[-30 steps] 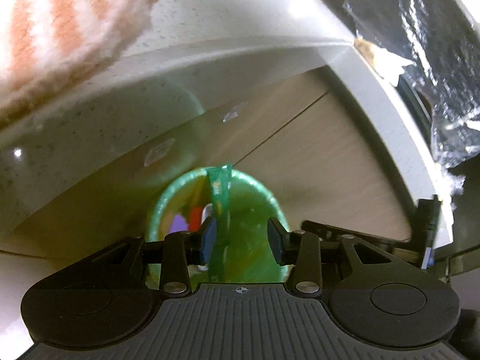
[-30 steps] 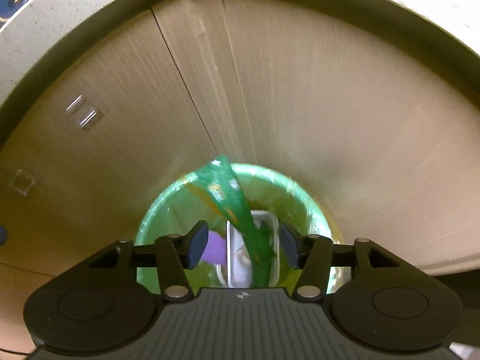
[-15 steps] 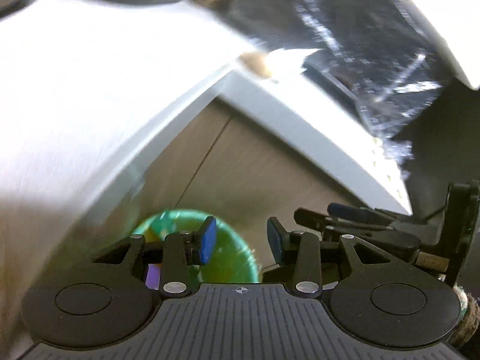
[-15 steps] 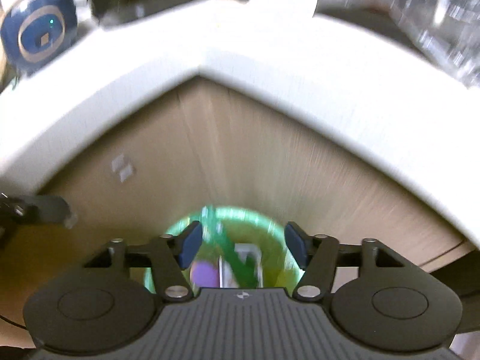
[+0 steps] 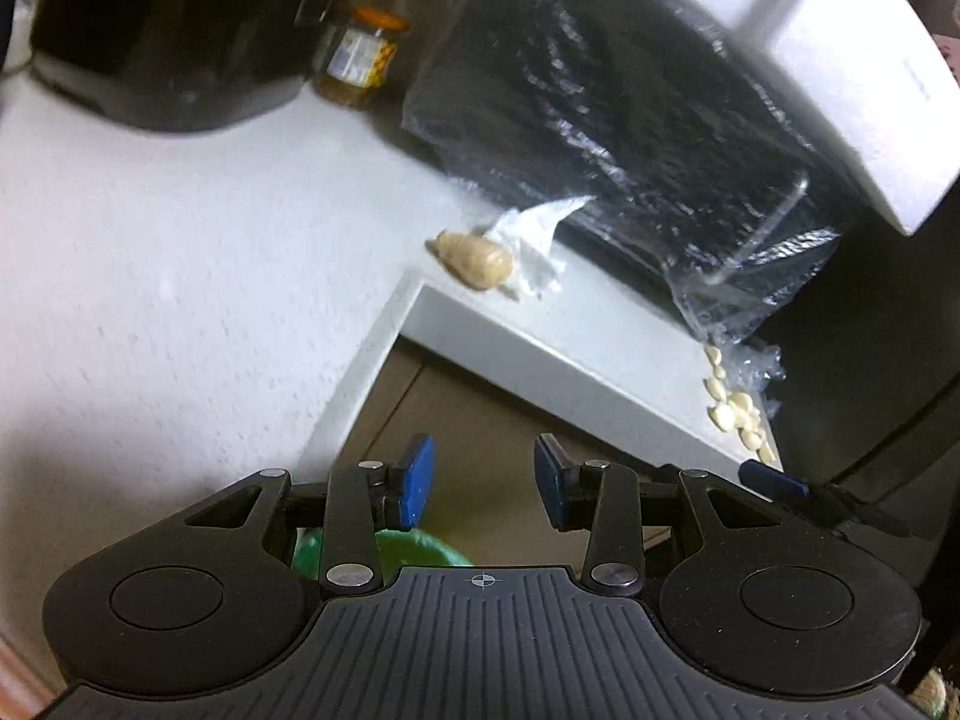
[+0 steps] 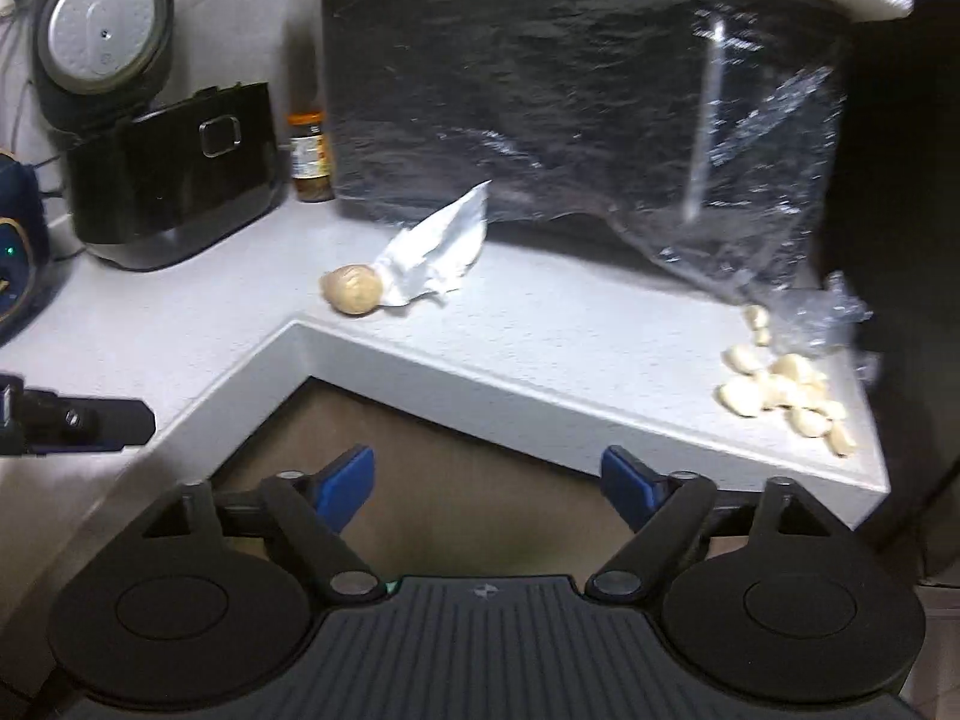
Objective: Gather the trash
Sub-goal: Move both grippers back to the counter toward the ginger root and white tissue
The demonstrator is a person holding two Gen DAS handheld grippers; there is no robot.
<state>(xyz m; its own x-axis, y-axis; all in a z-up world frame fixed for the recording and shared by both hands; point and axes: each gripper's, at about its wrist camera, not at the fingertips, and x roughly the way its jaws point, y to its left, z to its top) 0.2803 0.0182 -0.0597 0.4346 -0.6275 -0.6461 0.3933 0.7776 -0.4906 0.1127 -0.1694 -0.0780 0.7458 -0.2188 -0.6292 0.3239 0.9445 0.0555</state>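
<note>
A crumpled white paper [image 6: 435,255] lies on the white counter [image 6: 540,324] beside a tan lump [image 6: 353,289]; both also show in the left wrist view, paper [image 5: 531,240] and lump [image 5: 474,258]. Pale garlic cloves [image 6: 786,390] lie by a clear plastic bag [image 6: 774,192] at the counter's right end. The green-lined trash bin [image 5: 420,546] peeks out below my left gripper [image 5: 483,480], which is open and empty. My right gripper [image 6: 487,480] is wide open and empty, in front of the counter's inner corner.
A black appliance [image 6: 174,180], a rice cooker [image 6: 102,30] and a jar [image 6: 309,159] stand at the back left. A plastic-wrapped black box [image 6: 540,108] fills the back. Wooden cabinet fronts [image 6: 480,480] sit below the counter.
Both grippers have risen from above the green bin to counter height. The green wrapper is out of view. The right gripper has opened wider.
</note>
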